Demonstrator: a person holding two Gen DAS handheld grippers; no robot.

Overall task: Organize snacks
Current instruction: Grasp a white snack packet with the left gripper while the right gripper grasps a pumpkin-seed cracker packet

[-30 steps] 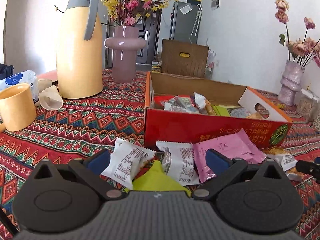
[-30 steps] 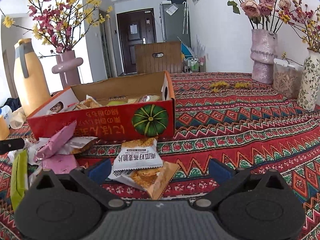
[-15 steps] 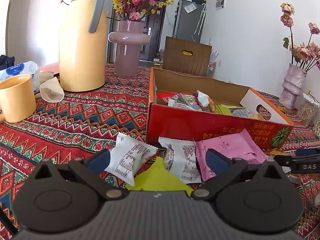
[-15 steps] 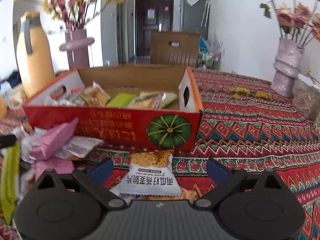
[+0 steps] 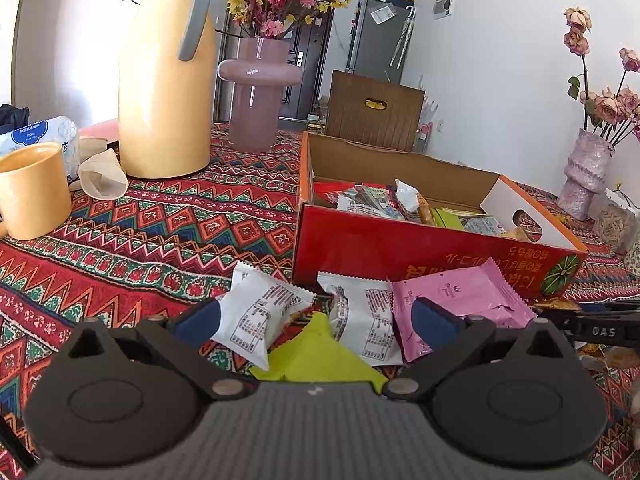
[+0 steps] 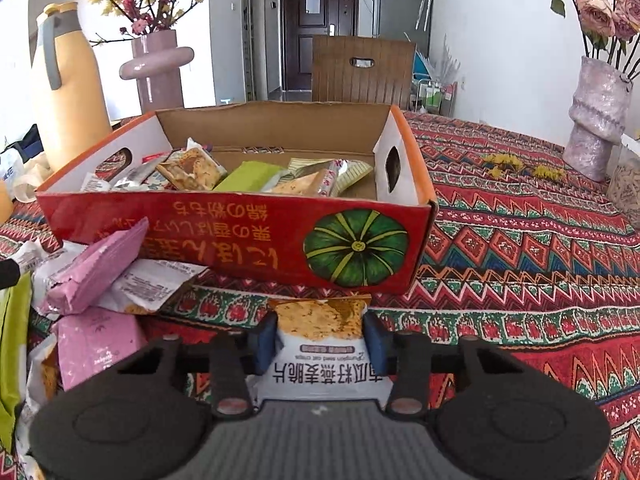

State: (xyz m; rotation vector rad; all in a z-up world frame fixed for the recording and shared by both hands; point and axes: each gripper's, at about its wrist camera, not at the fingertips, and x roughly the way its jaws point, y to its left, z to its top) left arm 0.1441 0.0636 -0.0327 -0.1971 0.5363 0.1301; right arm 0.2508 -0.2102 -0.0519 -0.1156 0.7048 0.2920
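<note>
One box (image 6: 224, 236), open-topped, with at least six packets inside, heaped so the exact count is unclear. Loose on the cloth (image 5: 168, 240) in front of it: two white packets (image 5: 260, 316) (image 5: 360, 320), one green packet (image 5: 320, 352), two pink packets (image 6: 100, 272) (image 6: 96, 344), one oat-crisp packet (image 6: 324, 344); more wrappers lie at the heap's edge, too hidden to count. Three vases (image 5: 256, 92) (image 6: 596, 116) (image 5: 584, 172) in all; the last two may be the same one. One flask (image 5: 164, 80). One mug (image 5: 32, 192). One chair (image 6: 360, 68). Two grippers (image 5: 316, 318) (image 6: 320, 344).
</note>
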